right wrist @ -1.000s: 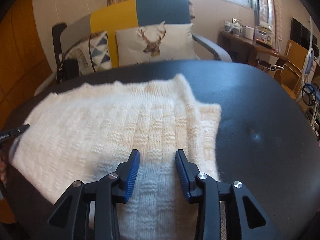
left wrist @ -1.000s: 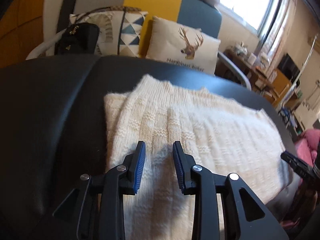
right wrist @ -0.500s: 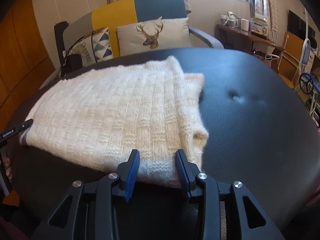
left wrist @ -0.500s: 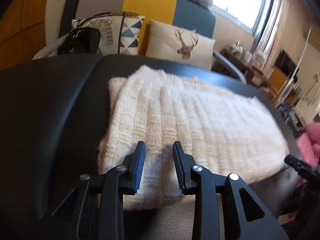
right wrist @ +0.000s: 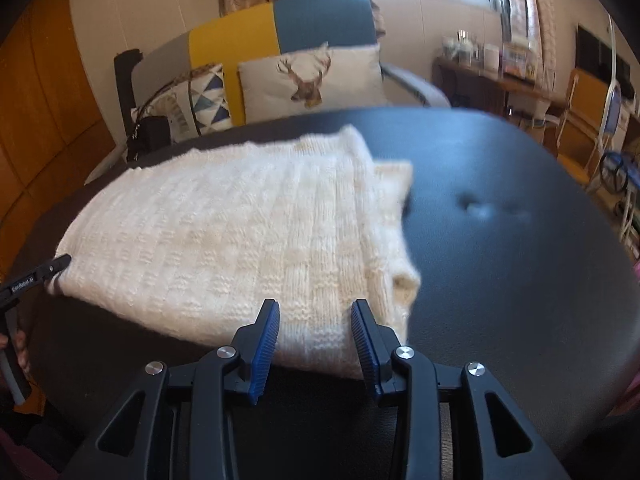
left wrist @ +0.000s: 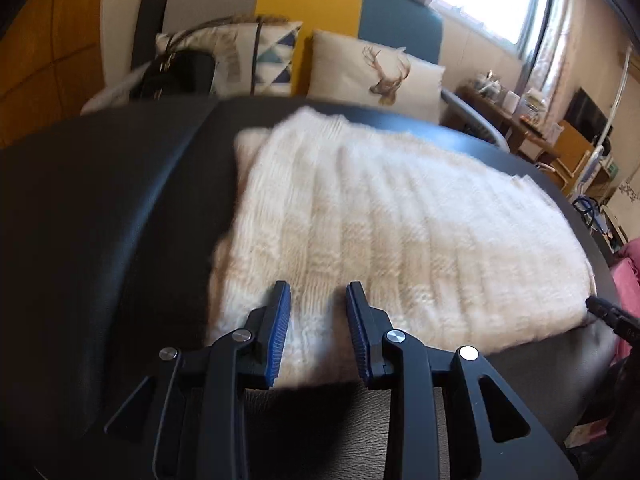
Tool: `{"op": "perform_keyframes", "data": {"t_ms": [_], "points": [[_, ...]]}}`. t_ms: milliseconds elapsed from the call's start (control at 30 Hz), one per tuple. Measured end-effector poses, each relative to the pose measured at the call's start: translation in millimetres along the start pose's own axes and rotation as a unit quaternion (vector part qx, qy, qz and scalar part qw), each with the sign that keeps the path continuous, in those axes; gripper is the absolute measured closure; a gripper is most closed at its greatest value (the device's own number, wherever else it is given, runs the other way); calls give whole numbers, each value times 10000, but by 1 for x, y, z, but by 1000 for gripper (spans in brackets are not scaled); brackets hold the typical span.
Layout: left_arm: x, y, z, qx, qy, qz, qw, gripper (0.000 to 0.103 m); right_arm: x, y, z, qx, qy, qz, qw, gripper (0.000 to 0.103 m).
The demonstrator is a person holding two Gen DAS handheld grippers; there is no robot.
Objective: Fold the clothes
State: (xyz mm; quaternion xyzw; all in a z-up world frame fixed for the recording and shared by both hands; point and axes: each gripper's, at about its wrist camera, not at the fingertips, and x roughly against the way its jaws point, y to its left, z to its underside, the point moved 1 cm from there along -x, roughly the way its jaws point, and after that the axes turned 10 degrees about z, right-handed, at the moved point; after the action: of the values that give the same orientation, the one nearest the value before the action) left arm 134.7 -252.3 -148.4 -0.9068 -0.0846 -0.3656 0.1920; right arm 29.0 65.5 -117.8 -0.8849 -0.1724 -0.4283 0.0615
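A cream knitted sweater (left wrist: 400,220) (right wrist: 240,232) lies folded into a thick rectangle on the black padded table (left wrist: 100,240) (right wrist: 520,280). My left gripper (left wrist: 318,292) hovers over the sweater's near left edge, open, with flat knit showing between the blue pads and nothing pinched. My right gripper (right wrist: 316,308) stands open over the near right edge, beside the folded corner. Each gripper's tip shows at the side of the other's view: the right one (left wrist: 604,314) and the left one (right wrist: 44,272).
Behind the table stands an armchair (left wrist: 320,0) in grey, yellow and blue, with a deer cushion (right wrist: 312,76), a triangle cushion (left wrist: 264,56) and a black bag (left wrist: 176,72). Pink cloth (left wrist: 628,284) lies off the right edge. A cluttered desk (right wrist: 500,76) fills the back right.
Both grippers have drawn back from over the sweater's middle to its near edge, so bare table now shows under their bases. The jaws have kept the same gap.
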Motion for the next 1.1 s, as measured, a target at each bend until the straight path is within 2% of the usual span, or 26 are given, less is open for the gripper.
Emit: {"op": "perform_keyframes", "data": {"t_ms": [33,233,333,367,433,500,600,700,733,767,800,867,1000,1100], "points": [[3,-1,-1,7,-14,15,10000,72,-9,-3,2,-74,159,-3,9998,65],[10,3,-19,141,-194,181,9996,71,4,-11,-31,-396,-348,-237,9983,65],[-4,12,-27,180,-16,42,9998,71,-8,-16,-54,-674,-469,-344,9960,65],[-10,13,-26,147,134,4,9998,71,-22,-19,-58,-755,-250,-232,9966,65],[-8,10,-26,19,117,11,9999,71,-51,-26,-54,-931,326,-136,9950,64],[-2,7,-29,-14,50,96,9999,71,-49,-31,-55,-1033,217,-213,9942,65],[8,4,-44,-27,-204,228,9995,71,-28,-23,-73,-744,-326,-144,9966,65],[-3,6,-57,-57,-203,105,9997,69,-32,-7,-97,-402,-557,-277,9973,65],[-12,8,-60,-53,-90,28,9999,66,-40,-4,-105,-356,-524,-253,9977,65],[-27,12,-60,-46,190,-220,9996,65,-54,-3,-110,-372,-376,-171,9985,65],[-37,16,-59,24,367,-212,9991,65,-67,-3,-115,-390,-220,-88,9990,65],[-34,18,-60,109,241,-89,9996,65,-101,-9,-110,-510,386,111,9979,64],[-25,18,-80,211,5,337,9992,65,-87,-6,-121,-373,-123,-6,9992,64],[-32,21,-98,277,-99,435,9986,65,-86,1,-138,-224,-379,-114,9990,64]]}}
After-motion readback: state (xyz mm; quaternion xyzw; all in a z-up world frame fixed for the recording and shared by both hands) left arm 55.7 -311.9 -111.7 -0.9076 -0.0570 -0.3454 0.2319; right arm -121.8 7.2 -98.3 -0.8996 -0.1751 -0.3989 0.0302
